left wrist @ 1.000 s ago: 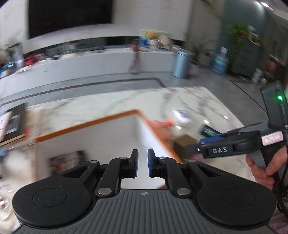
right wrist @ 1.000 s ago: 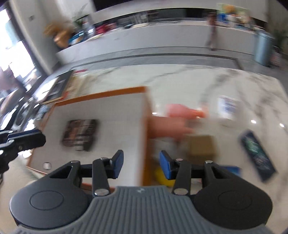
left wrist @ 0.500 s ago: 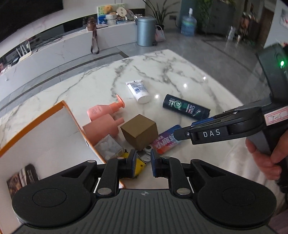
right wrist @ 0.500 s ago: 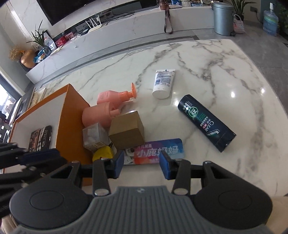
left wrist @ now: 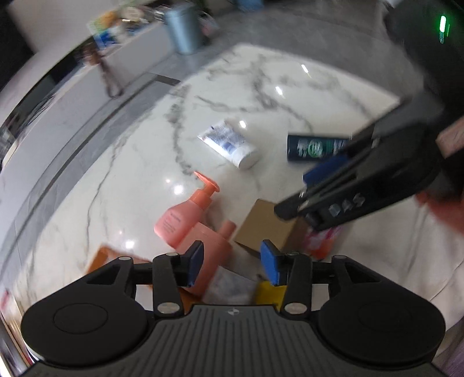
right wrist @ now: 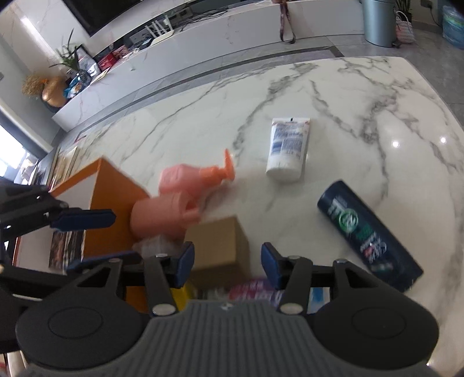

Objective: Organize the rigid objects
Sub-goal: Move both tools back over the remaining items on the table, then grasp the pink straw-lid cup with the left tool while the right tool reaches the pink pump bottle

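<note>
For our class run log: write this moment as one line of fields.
left gripper: opening, empty | right gripper: opening, empty, above brown box | orange bin: beside pile

The far half of the worktop [right wrist: 333, 95] lies open. Nearer, clutter crowds together — pink pump bottles [right wrist: 185, 185], brown box [right wrist: 220, 246] — hard against the orange bin [right wrist: 113, 208]; white tube [right wrist: 288, 149] and dark bottle [right wrist: 365, 235] lie apart.

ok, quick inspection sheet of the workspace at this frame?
Surface: marble table, glossy.
Job's things: orange box at left; pink pump bottle, brown carton, white tube, dark bottle lying loose on the table.
Clutter: yellow item, colourful packet, partly hidden.
Grippers: left gripper and right gripper both opening, nothing between them.
Cables: nothing seen.
Surroundings: grey bin, long counter.
</note>
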A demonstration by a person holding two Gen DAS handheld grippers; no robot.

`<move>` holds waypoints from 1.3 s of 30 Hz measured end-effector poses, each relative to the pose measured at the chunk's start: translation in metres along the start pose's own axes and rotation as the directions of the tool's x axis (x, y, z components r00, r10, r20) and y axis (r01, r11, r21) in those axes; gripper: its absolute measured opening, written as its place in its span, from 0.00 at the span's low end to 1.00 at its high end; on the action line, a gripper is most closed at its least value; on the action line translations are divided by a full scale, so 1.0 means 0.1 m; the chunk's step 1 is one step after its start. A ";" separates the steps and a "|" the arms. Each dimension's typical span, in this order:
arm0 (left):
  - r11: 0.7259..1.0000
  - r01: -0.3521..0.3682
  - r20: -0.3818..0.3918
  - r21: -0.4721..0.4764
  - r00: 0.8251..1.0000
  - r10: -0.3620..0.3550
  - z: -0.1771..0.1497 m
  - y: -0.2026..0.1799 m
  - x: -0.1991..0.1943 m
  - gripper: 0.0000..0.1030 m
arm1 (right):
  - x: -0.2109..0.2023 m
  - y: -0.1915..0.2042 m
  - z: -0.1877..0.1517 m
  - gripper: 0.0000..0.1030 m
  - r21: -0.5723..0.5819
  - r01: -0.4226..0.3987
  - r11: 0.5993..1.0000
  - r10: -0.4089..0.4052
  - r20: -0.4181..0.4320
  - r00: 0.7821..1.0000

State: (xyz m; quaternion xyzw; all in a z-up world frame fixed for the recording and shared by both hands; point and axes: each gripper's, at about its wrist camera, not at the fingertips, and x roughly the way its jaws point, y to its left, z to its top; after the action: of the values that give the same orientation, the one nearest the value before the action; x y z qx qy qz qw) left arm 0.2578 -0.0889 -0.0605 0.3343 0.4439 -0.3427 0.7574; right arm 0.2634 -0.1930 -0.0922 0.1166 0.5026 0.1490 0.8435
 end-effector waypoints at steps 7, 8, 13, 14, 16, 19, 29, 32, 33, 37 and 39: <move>0.976 0.061 -0.176 0.208 0.984 -0.024 0.23 0.14 0.54 0.67 | 0.18 -0.10 0.15 0.51 0.028 -0.021 0.999 0.021 -0.026 0.999; 0.972 0.075 -0.207 0.222 0.978 -0.028 0.25 0.17 0.62 0.67 | 0.21 -0.11 0.16 0.51 0.030 -0.027 0.999 0.028 -0.031 0.999; 0.963 0.124 -0.312 0.239 0.949 -0.045 0.26 0.29 0.87 0.66 | 0.35 -0.12 0.26 0.51 0.011 -0.031 0.999 0.031 -0.051 0.998; 0.963 0.134 -0.321 0.232 0.945 -0.054 0.27 0.31 0.90 0.65 | 0.37 -0.13 0.28 0.51 0.014 -0.033 0.999 0.034 -0.053 0.998; 0.961 0.149 -0.337 0.231 0.939 -0.065 0.27 0.31 0.96 0.65 | 0.41 -0.14 0.30 0.51 0.018 -0.035 0.999 0.036 -0.058 0.998; 0.962 0.148 -0.353 0.231 0.934 -0.058 0.28 0.29 1.05 0.63 | 0.47 -0.14 0.30 0.51 0.019 -0.032 0.999 0.034 -0.068 0.997; 0.996 0.080 -0.258 0.047 0.964 -0.065 0.23 0.48 0.85 0.60 | 0.52 -0.15 0.34 0.51 -0.013 -0.030 0.999 0.029 -0.072 0.997; 0.995 0.069 -0.169 -0.075 0.982 -0.080 0.21 0.64 0.61 0.60 | 0.51 -0.08 0.41 0.46 -0.064 -0.038 0.997 0.034 -0.066 0.997; 0.991 0.067 -0.144 -0.118 0.986 -0.083 0.20 0.69 0.53 0.60 | 0.50 -0.05 0.44 0.45 -0.082 -0.039 0.996 0.034 -0.063 0.997; 0.958 0.076 -0.028 -0.278 0.996 -0.087 0.19 0.83 0.17 0.60 | 0.45 0.08 0.56 0.45 -0.180 -0.044 0.983 0.035 -0.051 0.998; 0.930 0.092 0.025 -0.357 0.996 -0.088 0.16 0.92 -0.01 0.60 | 0.44 0.17 0.62 0.45 -0.244 -0.055 0.968 0.042 -0.056 0.998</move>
State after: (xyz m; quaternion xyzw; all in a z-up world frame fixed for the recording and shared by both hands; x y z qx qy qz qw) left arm 0.3393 -0.0521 -0.0346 0.1688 0.5103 -0.2921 0.7910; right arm 0.3360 -0.1638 -0.0934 0.0197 0.4984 0.2334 0.8347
